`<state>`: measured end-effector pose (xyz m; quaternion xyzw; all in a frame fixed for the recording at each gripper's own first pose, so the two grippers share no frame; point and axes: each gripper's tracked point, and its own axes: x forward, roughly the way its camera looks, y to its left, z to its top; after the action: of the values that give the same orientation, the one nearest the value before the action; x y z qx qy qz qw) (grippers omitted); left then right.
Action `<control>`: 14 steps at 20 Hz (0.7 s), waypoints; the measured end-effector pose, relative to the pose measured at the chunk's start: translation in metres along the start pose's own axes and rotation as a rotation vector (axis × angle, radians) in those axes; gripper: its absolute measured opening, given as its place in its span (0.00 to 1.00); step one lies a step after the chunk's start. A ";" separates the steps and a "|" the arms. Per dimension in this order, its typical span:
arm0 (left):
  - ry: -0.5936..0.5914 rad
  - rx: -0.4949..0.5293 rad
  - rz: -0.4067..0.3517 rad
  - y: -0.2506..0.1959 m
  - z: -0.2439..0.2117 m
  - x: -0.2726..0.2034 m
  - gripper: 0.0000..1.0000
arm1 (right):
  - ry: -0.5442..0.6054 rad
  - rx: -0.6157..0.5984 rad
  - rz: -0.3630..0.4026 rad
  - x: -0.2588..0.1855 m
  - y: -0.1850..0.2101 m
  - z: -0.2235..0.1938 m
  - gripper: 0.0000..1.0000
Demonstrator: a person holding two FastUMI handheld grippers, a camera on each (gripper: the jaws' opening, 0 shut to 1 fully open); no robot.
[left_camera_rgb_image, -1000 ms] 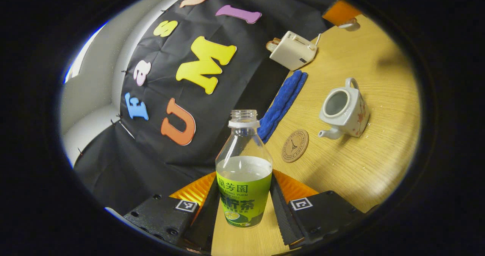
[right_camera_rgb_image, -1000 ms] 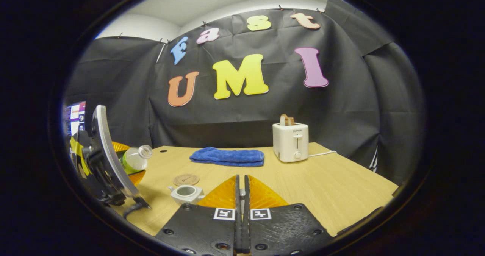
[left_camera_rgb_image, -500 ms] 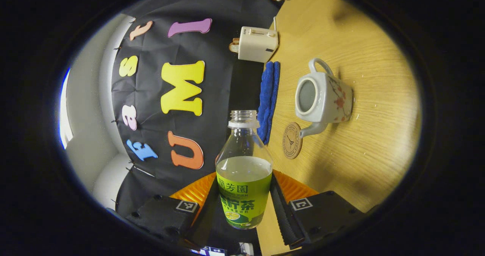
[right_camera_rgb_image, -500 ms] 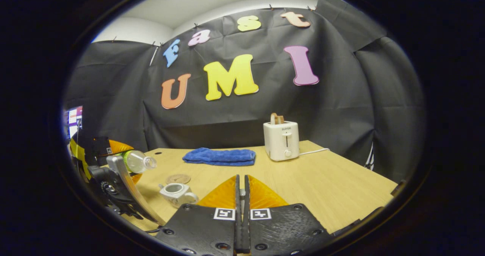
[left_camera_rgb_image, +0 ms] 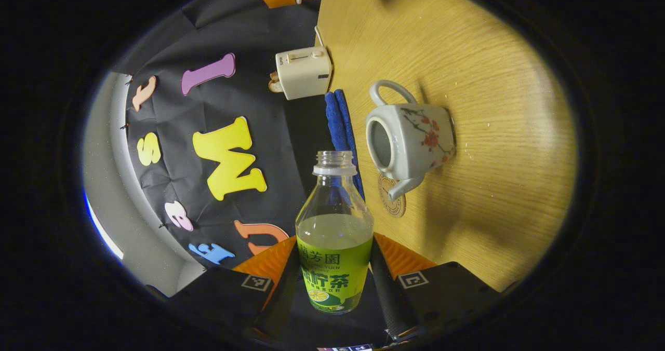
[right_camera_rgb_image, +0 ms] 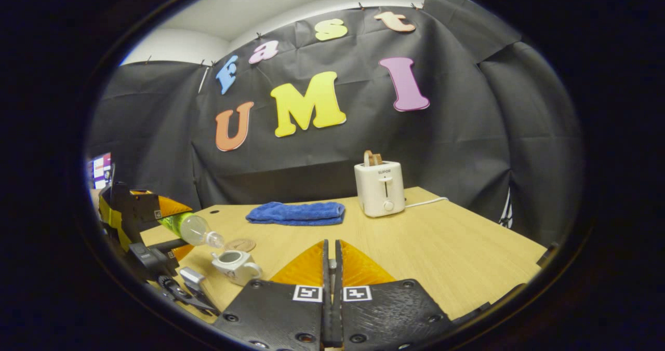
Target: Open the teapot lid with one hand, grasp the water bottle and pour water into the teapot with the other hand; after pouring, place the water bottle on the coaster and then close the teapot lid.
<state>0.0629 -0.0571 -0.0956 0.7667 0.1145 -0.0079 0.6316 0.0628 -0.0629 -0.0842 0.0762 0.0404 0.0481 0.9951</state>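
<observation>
The left gripper (left_camera_rgb_image: 335, 283) clamps one uncapped water bottle (left_camera_rgb_image: 334, 237), half full, a finger pressing each side; in the right gripper view it is tipped, mouth down toward the single lidless teapot (right_camera_rgb_image: 235, 264) at the table's near left. The right gripper (right_camera_rgb_image: 331, 268) has its jaws nearly together, something small and pale between them, what I cannot tell. One coaster (right_camera_rgb_image: 239, 245) lies just beyond the teapot. Farther off on the wooden table (right_camera_rgb_image: 441, 247) sit one blue towel (right_camera_rgb_image: 296, 213) and one toaster (right_camera_rgb_image: 379, 188), black cloth behind
</observation>
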 end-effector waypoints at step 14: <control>0.029 0.177 0.001 0.006 -0.006 0.007 0.73 | 0.004 0.009 0.001 -0.002 -0.006 0.000 0.00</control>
<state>0.0696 -0.0512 -0.0901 0.8195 0.1221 -0.0065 0.5598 0.0617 -0.0689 -0.0848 0.0804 0.0428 0.0487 0.9946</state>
